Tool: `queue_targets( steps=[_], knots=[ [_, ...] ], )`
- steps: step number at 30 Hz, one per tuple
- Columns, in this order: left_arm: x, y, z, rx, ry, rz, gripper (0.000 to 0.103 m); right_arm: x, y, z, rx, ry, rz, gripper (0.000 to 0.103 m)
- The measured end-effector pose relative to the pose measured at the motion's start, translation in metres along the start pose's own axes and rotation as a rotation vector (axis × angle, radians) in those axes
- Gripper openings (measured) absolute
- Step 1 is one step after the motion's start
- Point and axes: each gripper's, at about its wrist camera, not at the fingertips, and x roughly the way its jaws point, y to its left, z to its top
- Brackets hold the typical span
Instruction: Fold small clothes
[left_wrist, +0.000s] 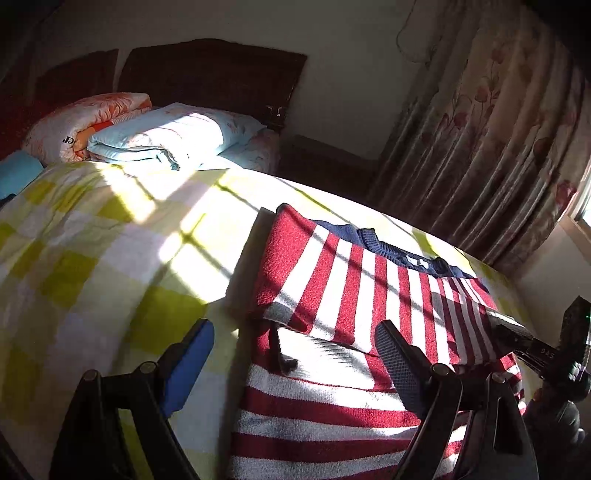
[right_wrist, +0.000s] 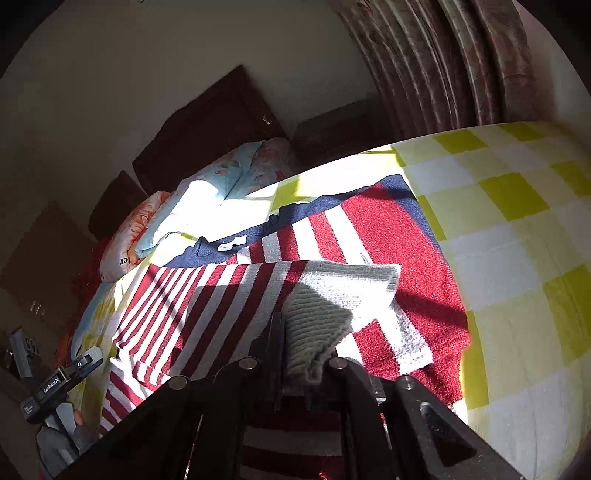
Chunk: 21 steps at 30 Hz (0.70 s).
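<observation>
The right gripper (right_wrist: 306, 369) was clamped shut on the white ribbed cuff (right_wrist: 314, 332) of the striped sweater (left_wrist: 354, 295), a sleeve folded across its body. The left gripper (left_wrist: 295, 354) stood wide open above the sweater's near part, holding nothing. The sweater lay flat on the yellow-checked bedspread (left_wrist: 92, 258), its navy collar (left_wrist: 391, 247) toward the far side. Beyond it sat folded quilts (left_wrist: 166, 136), a dark headboard (left_wrist: 210, 74) and floral curtains (left_wrist: 498, 129).

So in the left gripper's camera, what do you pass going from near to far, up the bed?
Striped sweater → checked yellow bedcover → folded light blue quilt → dark headboard.
</observation>
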Motion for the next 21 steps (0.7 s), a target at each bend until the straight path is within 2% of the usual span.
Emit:
queue_targets(
  steps=[3, 5, 7, 9, 10, 12, 14, 16, 19, 21],
  knots=[
    [0.013, -0.034, 0.03, 0.098, -0.009, -0.098, 0.103, 0.003, 0.002, -0.001, -0.014, -0.008, -0.026, 0.009],
    [0.039, -0.051, 0.041, 0.168, 0.044, -0.153, 0.103, 0.006, 0.001, -0.001, -0.01, -0.001, -0.031, 0.009],
    [0.075, -0.052, 0.042, 0.166, 0.156, -0.115, 0.103, 0.005, -0.002, -0.001, 0.005, 0.0, -0.022, 0.009],
    [0.104, -0.037, 0.035, 0.1, 0.225, -0.041, 0.103, 0.005, -0.004, -0.001, 0.019, 0.003, -0.014, 0.009],
    [0.098, -0.036, 0.035, 0.116, 0.161, -0.033, 0.103, 0.005, -0.005, -0.001, 0.022, 0.004, -0.006, 0.011],
    [0.096, -0.032, 0.034, 0.095, 0.17, 0.026, 0.103, 0.006, -0.005, -0.002, 0.025, 0.007, 0.0, 0.011],
    [0.09, -0.026, 0.039, 0.025, 0.146, 0.035, 0.103, 0.007, -0.008, -0.002, 0.047, 0.016, 0.015, 0.015],
    [0.088, -0.024, 0.047, -0.017, 0.135, -0.003, 0.103, 0.006, -0.009, -0.002, 0.051, 0.012, 0.028, 0.018],
    [0.097, -0.039, 0.064, 0.006, 0.138, -0.094, 0.103, 0.005, -0.008, -0.003, 0.051, 0.008, 0.029, 0.019],
    [0.115, -0.049, 0.074, 0.029, 0.164, -0.112, 0.103, 0.005, -0.008, -0.003, 0.049, 0.008, 0.027, 0.019]
  ],
)
